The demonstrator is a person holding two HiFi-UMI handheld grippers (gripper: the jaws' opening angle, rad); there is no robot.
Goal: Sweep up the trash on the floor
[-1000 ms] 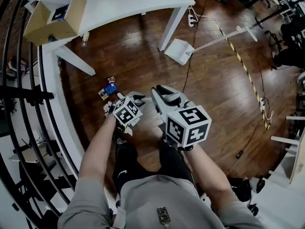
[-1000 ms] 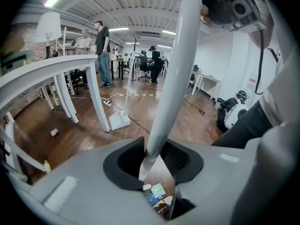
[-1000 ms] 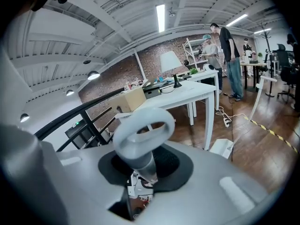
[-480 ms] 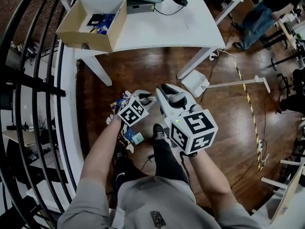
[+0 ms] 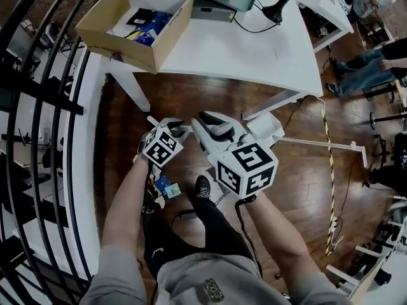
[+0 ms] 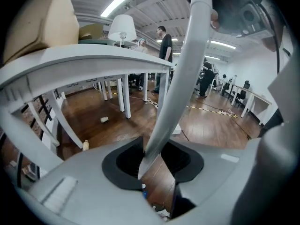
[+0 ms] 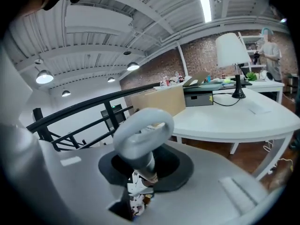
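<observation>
The left gripper (image 6: 152, 162) has its fingers closed on a white pole (image 6: 180, 74) that runs up through their gap to the top of the left gripper view. The right gripper (image 7: 143, 172) has its fingers closed on the stem of a grey loop handle (image 7: 140, 130), with the loop standing just above them. In the head view both grippers sit at centre frame, the left gripper (image 5: 170, 131) beside the right gripper (image 5: 213, 129).

The trash is not swept up. Blue and white wrappers (image 5: 166, 188) lie on the wooden floor (image 5: 299, 189) just below the left gripper in the picture, beside the person's shoe (image 5: 202, 186). In the left gripper view a small bottle (image 6: 86, 145) and a cup (image 6: 104, 119) also lie on the floor at middle left, under the white counter (image 5: 254, 49). I judge that the tools are in hand but the sweeping itself is barely begun, if at all.

The lower ends of both tools are hidden by the grippers and arms, so I cannot tell which is the broom and which the pan. Below the right fingers some white and coloured scraps (image 7: 136, 199) show, but whether they lie on the floor or in a pan is unclear. A white flat piece (image 5: 267, 127) with a long rod lies on the floor right of centre, and what it is cannot be made out.
</observation>
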